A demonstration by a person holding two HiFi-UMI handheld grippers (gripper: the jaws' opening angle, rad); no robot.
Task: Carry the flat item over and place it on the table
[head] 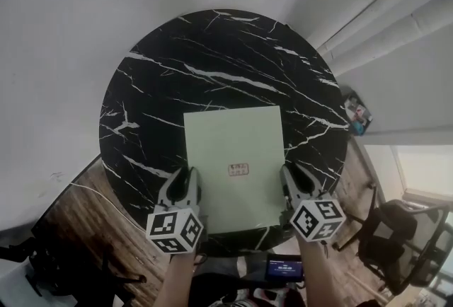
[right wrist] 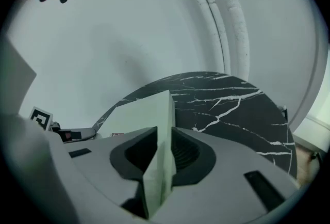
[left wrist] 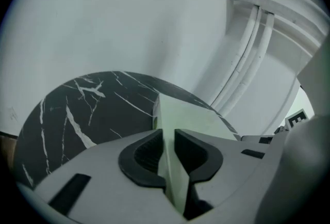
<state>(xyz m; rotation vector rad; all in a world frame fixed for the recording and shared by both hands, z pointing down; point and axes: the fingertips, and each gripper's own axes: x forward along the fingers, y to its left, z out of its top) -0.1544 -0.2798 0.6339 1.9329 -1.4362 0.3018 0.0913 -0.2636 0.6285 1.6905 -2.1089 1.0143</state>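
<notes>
Flat item (head: pixel 233 157), a pale green rectangular board with a small label (head: pixel 238 169) toward its near edge, sits level over the near half of the round black, white-veined bench (head: pixel 212 51) (whether it touches the top I cannot tell). Its near edge is close to the bench's near rim. Left tongs (head: pixel 185 184) are clenched on the near left corner, dark pads (left wrist: pixel 147 153) pressing both faces of the board. Right tongs (head: pixel 293 182) grasp the near right corner the same way.
</notes>
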